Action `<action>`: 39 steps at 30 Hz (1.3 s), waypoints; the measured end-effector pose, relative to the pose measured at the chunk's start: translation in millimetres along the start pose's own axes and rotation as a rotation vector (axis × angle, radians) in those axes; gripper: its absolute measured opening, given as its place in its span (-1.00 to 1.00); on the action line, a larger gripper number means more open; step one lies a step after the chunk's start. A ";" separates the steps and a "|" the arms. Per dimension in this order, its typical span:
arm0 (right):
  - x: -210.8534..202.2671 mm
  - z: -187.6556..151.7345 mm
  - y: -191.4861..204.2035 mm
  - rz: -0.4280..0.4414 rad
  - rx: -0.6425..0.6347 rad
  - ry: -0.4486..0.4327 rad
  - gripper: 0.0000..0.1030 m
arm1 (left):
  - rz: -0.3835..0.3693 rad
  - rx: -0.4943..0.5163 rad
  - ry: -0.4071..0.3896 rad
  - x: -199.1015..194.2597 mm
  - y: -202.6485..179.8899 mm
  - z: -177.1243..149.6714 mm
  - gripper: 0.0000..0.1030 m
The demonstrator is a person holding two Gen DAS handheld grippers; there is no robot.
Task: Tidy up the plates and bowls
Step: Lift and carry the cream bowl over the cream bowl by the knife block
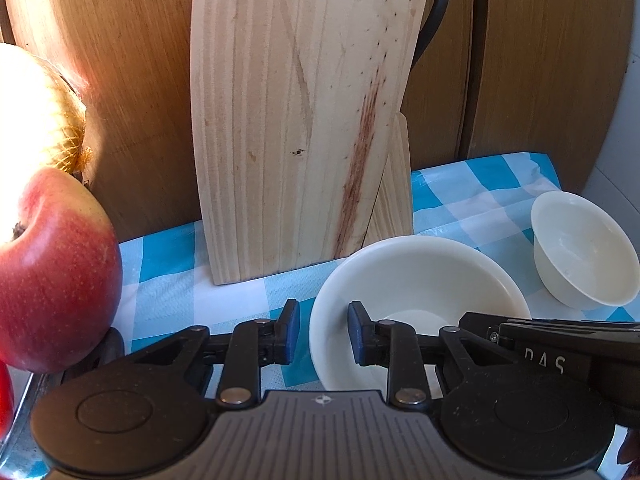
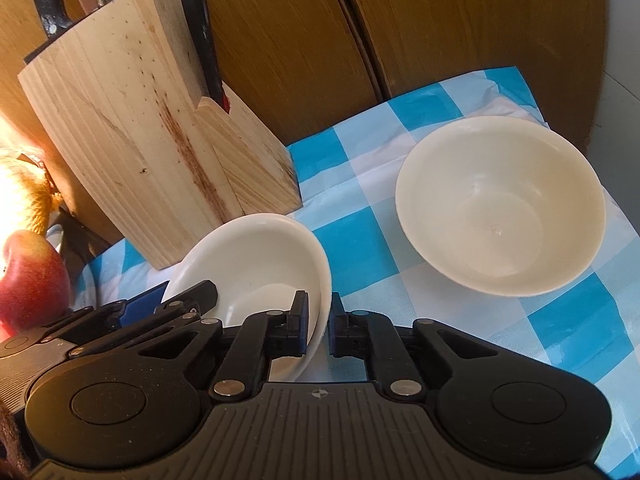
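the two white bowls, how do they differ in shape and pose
The shallow bowl is wide and low; the deep bowl is taller-walled. The shallow bowl is tipped, its rim between both hand-held grippers' fingers; the deep bowl stands free, upright on the checked cloth. Both are plain white and empty.

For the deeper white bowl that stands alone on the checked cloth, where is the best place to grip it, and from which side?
Grip the deeper bowl at its thin rim, one of the fingers inside and one outside. It stands upright and open, and its round wall looks too wide to span. The near edge facing the right gripper is probably easiest: the checked cloth before it is bare.
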State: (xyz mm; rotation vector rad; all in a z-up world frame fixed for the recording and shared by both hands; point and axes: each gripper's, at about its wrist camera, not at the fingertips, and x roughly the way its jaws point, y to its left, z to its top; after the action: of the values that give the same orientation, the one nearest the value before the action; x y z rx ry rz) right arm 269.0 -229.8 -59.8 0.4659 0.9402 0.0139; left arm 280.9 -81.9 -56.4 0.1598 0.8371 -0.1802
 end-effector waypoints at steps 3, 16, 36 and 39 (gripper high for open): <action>-1.2 0.0 0.7 0.005 0.001 -0.004 -0.76 | -0.004 -0.008 0.005 -1.2 0.9 0.3 -0.62; -13.3 -1.0 6.7 0.043 0.000 -0.027 -0.81 | 0.015 -0.027 -0.016 -18.9 2.9 3.0 -0.65; -37.6 7.0 14.2 0.087 0.012 -0.116 -0.82 | 0.017 -0.033 -0.105 -49.3 4.2 16.0 -0.67; -40.4 7.8 14.8 0.090 0.012 -0.121 -0.82 | 0.018 -0.031 -0.112 -51.5 3.9 17.7 -0.67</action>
State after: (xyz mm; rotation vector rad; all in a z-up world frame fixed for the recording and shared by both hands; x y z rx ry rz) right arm 253.7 -228.0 -18.8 0.5140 0.8001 0.0613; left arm 260.7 -76.9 -5.9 0.1267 0.7264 -0.1576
